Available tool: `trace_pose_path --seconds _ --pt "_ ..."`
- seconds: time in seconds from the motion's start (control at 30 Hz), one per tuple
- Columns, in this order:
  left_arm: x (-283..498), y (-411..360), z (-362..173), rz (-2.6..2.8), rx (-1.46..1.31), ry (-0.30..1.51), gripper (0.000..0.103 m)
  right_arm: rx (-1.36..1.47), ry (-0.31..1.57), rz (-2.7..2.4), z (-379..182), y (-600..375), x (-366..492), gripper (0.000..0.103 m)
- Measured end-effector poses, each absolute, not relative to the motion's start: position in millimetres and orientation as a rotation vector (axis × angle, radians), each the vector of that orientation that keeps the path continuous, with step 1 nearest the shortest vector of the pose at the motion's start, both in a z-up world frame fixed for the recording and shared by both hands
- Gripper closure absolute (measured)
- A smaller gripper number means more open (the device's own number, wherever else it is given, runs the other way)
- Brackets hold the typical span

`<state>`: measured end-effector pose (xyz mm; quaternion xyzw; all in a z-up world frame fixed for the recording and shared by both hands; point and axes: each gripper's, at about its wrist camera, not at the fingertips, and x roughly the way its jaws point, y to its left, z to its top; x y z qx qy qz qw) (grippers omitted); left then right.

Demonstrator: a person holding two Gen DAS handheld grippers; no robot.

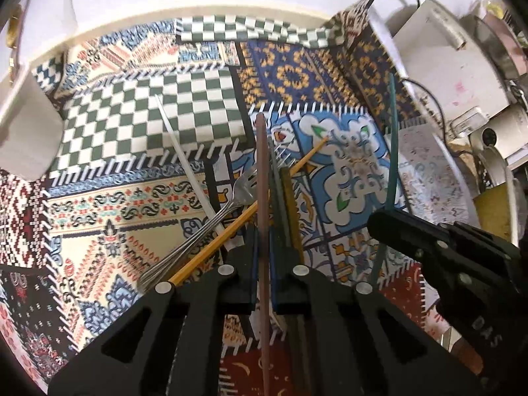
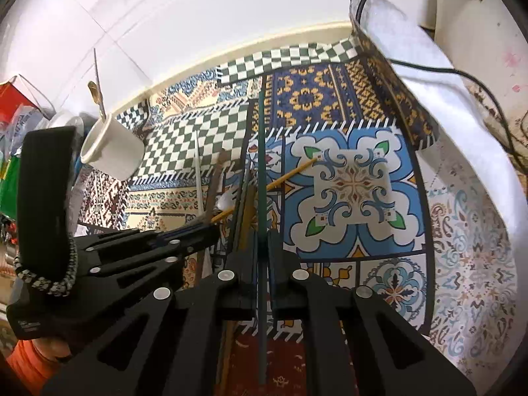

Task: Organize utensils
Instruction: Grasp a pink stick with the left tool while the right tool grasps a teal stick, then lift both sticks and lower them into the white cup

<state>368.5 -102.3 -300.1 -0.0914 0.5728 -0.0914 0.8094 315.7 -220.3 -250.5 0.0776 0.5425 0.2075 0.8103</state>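
In the left wrist view my left gripper (image 1: 263, 231) is shut on a reddish-brown chopstick (image 1: 261, 171) that points away from me. Under it a metal fork (image 1: 204, 227), a yellow chopstick (image 1: 297, 165), a white chopstick (image 1: 178, 145) and two darker sticks (image 1: 287, 198) lie crossed on the patterned cloth (image 1: 132, 198). My right gripper (image 2: 262, 234) is shut on a thin green chopstick (image 2: 260, 151), held above the cloth. The left gripper (image 2: 208, 227) shows to its left, the right gripper (image 1: 379, 224) at the right of the left view. A white cup (image 2: 112, 151) stands at the back left.
The cup (image 1: 26, 132) holds a thin stick (image 2: 97, 76). A white appliance (image 1: 445, 49) with black cables (image 2: 429, 66) stands at the right edge. A white wall closes the back. Bags and packets (image 2: 13, 105) crowd the far left. An orange sleeve (image 2: 23, 363) shows bottom left.
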Motion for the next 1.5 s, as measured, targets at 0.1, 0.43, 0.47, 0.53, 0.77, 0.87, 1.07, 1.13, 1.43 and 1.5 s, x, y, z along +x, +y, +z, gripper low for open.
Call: trace_pose_path --seconds 0.1,0.43,0.47,0.53,0.77,0.87,1.07,1.13,1.43,1.5 --pt "359.1 -97.3 -284.8 -0.194 -0.203 1.186 0.099 0.159 1.132 0.435 -240.4 -221.4 311.1 0.098" --pt "304.1 -76.6 -218.3 -0.174 -0.191 1.005 0.099 0.142 1.031 0.433 -203.7 -221.7 293.9 0.098" --pt "298.9 -74.9 -211.2 -0.167 -0.185 0.985 0.099 0.137 1.019 0.434 -200.0 -220.1 292.3 0.098" --pt "288.4 -69.5 -198.6 -0.159 -0.181 0.952 0.099 0.13 0.995 0.438 -191.8 -216.1 288.8 0.098" --pt "266.5 -53.4 -163.0 -0.113 -0.186 0.851 0.099 0.109 0.919 0.498 -163.3 -198.2 281.3 0.098" --pt "259.4 -43.2 -147.1 -0.088 -0.191 0.809 0.099 0.099 0.892 0.523 -153.4 -190.2 279.7 0.098" --pt "253.6 -21.4 -117.8 -0.037 -0.203 0.732 0.099 0.085 0.826 0.578 -128.4 -171.9 279.4 0.098" --pt "253.9 -14.0 -109.2 -0.019 -0.207 0.707 0.099 0.078 0.802 0.594 -120.3 -165.3 280.9 0.098" --pt "260.5 25.2 -68.4 0.05 -0.234 0.597 0.099 0.055 0.7 0.661 -82.4 -134.6 297.0 0.098" --pt "264.4 33.8 -61.5 0.063 -0.236 0.578 0.099 0.052 0.685 0.674 -76.2 -127.9 302.4 0.098"
